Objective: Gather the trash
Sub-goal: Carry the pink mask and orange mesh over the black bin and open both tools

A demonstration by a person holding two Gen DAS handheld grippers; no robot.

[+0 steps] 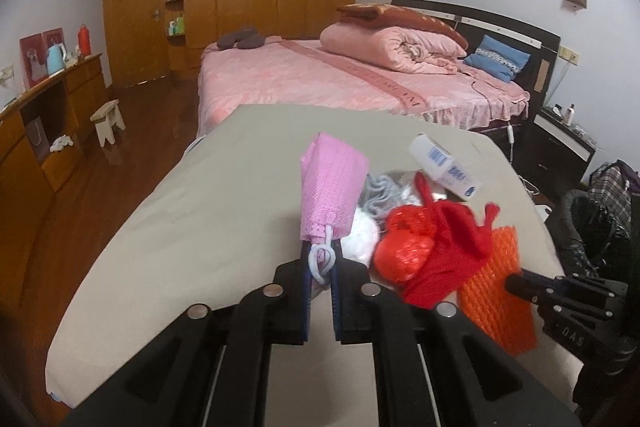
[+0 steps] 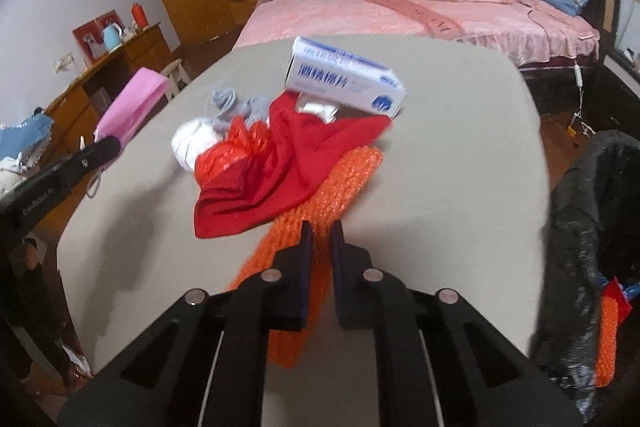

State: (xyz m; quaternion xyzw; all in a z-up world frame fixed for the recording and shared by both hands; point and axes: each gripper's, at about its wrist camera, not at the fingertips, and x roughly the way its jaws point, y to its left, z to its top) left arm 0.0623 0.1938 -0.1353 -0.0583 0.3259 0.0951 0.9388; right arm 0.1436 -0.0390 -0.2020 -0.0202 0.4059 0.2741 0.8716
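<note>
My left gripper (image 1: 322, 255) is shut on a pink face mask (image 1: 332, 191), pinching its lower edge and ear loop, and holds it up over the grey table (image 1: 200, 207). In the right wrist view the mask (image 2: 132, 107) hangs at the left with that gripper (image 2: 114, 145) below it. My right gripper (image 2: 322, 231) is shut on an orange foam net (image 2: 340, 183) lying on the table (image 2: 440, 147). A red cloth (image 2: 280, 163) partly covers the net. The same gripper (image 1: 516, 281) and net (image 1: 496, 287) show in the left wrist view.
A white and blue box (image 2: 344, 75), a white wad (image 2: 188, 143), grey yarn (image 2: 236, 105) and a red plastic bag (image 1: 404, 251) lie in the pile. A black trash bag (image 2: 580, 227) stands right of the table. A pink bed (image 1: 340, 79) lies beyond.
</note>
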